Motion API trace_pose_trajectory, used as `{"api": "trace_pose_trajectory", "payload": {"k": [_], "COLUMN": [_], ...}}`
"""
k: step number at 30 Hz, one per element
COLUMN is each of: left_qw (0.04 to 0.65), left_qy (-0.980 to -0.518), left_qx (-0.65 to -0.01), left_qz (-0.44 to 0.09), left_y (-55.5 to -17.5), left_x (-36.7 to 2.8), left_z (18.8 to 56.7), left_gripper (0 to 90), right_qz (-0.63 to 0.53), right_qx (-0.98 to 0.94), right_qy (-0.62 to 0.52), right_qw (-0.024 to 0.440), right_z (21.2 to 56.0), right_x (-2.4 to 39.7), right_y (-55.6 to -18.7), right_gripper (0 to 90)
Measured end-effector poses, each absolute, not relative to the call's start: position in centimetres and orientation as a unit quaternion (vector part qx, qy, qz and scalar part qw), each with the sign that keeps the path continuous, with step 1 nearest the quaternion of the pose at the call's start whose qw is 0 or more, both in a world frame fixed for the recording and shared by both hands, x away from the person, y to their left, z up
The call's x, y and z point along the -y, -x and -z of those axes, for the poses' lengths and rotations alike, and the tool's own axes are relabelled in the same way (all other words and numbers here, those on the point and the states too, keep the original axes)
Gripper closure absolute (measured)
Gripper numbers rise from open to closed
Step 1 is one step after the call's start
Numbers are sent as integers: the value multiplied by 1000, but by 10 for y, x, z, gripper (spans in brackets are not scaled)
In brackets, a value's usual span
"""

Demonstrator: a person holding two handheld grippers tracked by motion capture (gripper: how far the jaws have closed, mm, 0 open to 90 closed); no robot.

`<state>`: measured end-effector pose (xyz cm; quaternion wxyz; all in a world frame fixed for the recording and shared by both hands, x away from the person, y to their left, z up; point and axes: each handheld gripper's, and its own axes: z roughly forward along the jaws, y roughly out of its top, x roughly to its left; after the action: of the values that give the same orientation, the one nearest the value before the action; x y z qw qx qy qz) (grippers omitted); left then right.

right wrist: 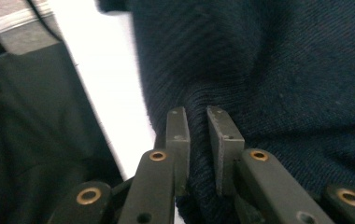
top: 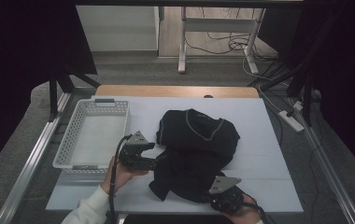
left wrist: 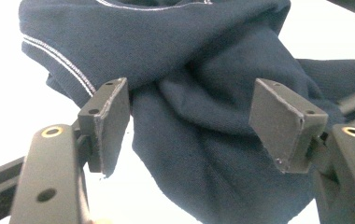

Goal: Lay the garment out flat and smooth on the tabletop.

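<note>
A dark navy sweater [top: 196, 149] with a pale-striped neckline lies crumpled in the middle of a white table top [top: 259, 121]. At its near edge, the right gripper [right wrist: 198, 126] has its jaws pinched narrowly on a fold of the knit. At its left side, the left gripper [left wrist: 192, 123] has its jaws spread wide, with the cloth lying between them and only brushing one pad. A white perforated basket [top: 73, 135] sits to the left, just beside that hand
</note>
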<state>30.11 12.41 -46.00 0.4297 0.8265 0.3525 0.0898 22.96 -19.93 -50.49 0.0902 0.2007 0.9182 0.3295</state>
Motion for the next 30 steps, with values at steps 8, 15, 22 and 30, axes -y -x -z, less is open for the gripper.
{"api": "trace_pose_trajectory", "payload": {"k": [8, 15, 22, 30], "left_qw": [433, 433, 434, 436], "left_qy": [-824, -824, -823, -819], "left_qx": [-354, -355, -355, -360], "left_qz": [-92, -93, -96, -99], "left_y": [-301, -302, -302, -302], "left_x": [-126, -125, -126, -129], "left_z": [458, 458, 456, 456], "left_gripper": [298, 298, 295, 293], "right_qz": [-352, -421, -401, -370], "right_qx": [-910, -887, -905, -912], "right_qy": [-193, -164, -119, -149], "right_qw": [102, 99, 81, 92], "right_z": [493, 472, 479, 496], "right_x": [200, 177, 133, 113], "right_y": [-215, -210, -211, -241], "right_gripper": [715, 490, 422, 370]}}
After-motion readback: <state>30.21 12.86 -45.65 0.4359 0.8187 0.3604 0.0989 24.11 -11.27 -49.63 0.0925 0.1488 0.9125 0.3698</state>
